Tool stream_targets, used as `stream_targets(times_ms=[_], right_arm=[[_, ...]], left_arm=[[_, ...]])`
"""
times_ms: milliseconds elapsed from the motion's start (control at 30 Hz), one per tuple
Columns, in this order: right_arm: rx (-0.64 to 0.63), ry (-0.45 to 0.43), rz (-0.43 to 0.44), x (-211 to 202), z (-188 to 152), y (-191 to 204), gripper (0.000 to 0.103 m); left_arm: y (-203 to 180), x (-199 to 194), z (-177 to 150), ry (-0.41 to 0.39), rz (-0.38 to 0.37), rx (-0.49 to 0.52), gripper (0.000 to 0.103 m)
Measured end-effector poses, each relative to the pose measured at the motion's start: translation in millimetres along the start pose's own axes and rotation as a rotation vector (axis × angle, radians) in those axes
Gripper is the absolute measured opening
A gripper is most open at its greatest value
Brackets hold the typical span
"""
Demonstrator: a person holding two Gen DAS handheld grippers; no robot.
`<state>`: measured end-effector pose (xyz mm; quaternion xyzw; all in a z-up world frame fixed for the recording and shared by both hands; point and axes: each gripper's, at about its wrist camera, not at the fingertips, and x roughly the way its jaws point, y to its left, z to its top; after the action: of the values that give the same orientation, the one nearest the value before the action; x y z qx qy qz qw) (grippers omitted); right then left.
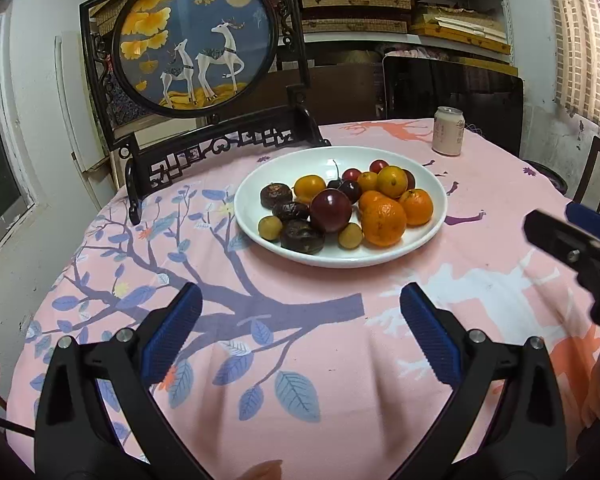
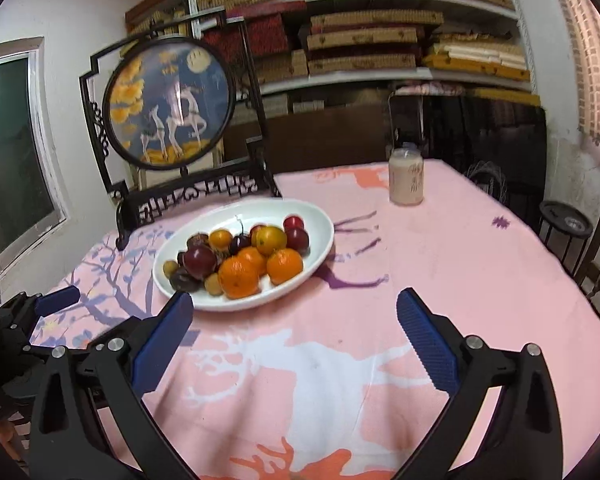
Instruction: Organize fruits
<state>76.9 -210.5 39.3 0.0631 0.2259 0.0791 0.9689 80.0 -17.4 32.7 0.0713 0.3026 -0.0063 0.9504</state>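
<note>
A white plate (image 1: 428, 184) (image 2: 320, 216) of mixed fruit stands on the pink tablecloth. It holds oranges (image 1: 383, 218) (image 2: 239, 278), a dark red plum (image 1: 331, 211) (image 2: 199, 261), cherries (image 1: 350, 190), brown chestnut-like fruit (image 1: 302, 237) and small yellow fruit (image 1: 270, 227). My left gripper (image 1: 300, 296) hovers open over the cloth in front of the plate, nothing between its blue pads. My right gripper (image 2: 294, 304) is also open and empty, with the plate just beyond its left finger. The right gripper's tip shows at the right edge of the left wrist view.
A pale drink can (image 1: 448, 131) (image 2: 406, 176) stands at the far side of the table. A dark carved wooden stand with a round deer picture (image 1: 196, 40) (image 2: 168, 104) rises behind the plate on the left. Chairs (image 2: 596, 248) stand at the right.
</note>
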Motion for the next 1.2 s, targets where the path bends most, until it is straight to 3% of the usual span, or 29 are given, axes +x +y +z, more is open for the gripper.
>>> stream_targets(times_ms=[267, 400, 1200], right_arm=[[-0.016, 0.174, 0.047, 27, -14, 4, 0.102], [-0.101, 0.171, 0.009, 26, -17, 16, 0.102], [-0.072, 0.172, 0.049, 24, -16, 15, 0.102]], left_arm=[[8, 4, 1, 0.03, -0.031, -0.044, 0.101], [4, 2, 0, 0.016, -0.003, -0.031, 0.101], [-1, 2, -2, 0.017, 0.018, -0.007, 0.101]])
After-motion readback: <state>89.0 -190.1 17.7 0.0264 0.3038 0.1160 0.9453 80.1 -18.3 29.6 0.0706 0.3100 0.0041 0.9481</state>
